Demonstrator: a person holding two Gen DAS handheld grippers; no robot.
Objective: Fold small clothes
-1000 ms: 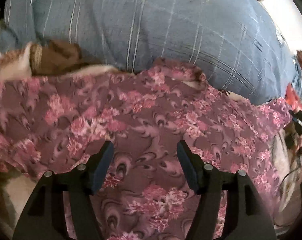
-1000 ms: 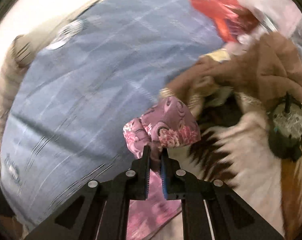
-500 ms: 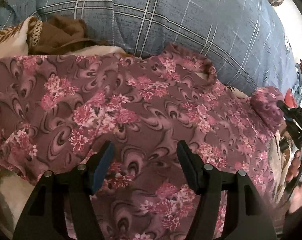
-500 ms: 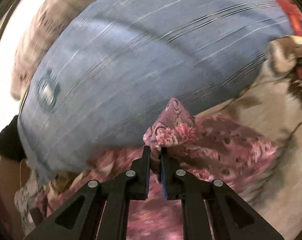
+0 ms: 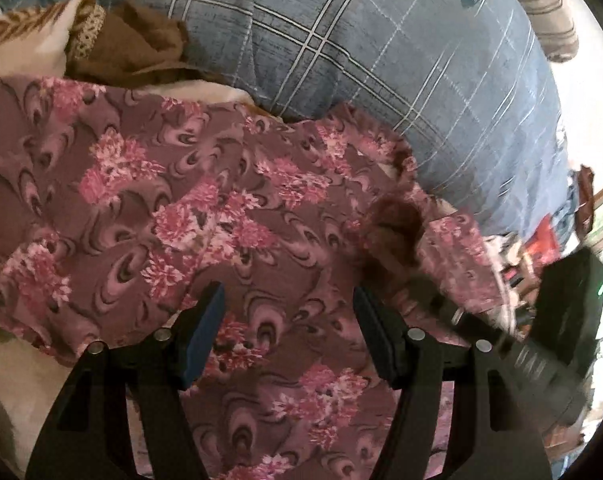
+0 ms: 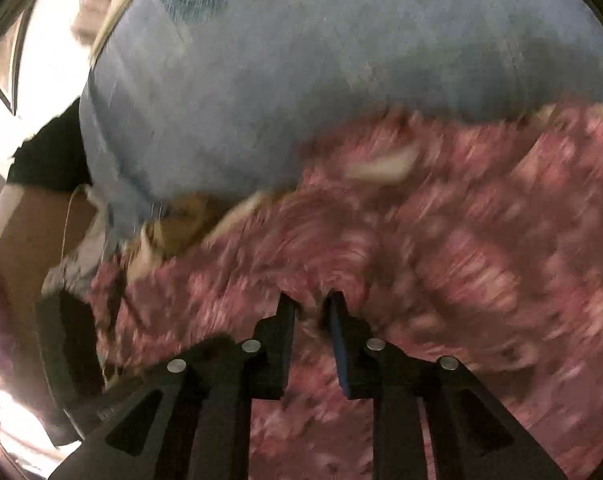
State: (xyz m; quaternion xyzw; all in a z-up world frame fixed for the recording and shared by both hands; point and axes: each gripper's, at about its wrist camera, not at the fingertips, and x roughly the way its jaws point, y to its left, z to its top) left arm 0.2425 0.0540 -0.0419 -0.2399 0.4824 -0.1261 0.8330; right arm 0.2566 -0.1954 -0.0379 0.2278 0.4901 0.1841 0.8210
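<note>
Lying under both tools: floral garment (image 5: 205, 208).

Left claw (image 5: 287, 300) tilts downward, fingers spread wide and gripping nothing. Right claw (image 6: 311, 306), blurred, also angles down, its fingers opening a narrow gap.

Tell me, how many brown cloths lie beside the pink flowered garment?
1: a brown cloth lies bunched at the far left edge of the pink flowered garment, against the blue checked pillow. Others may be hidden.

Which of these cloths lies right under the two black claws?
The pink floral garment spread in front. The blue checked bedding lies behind it, and the brown cloth sits bunched at the far left.
</note>
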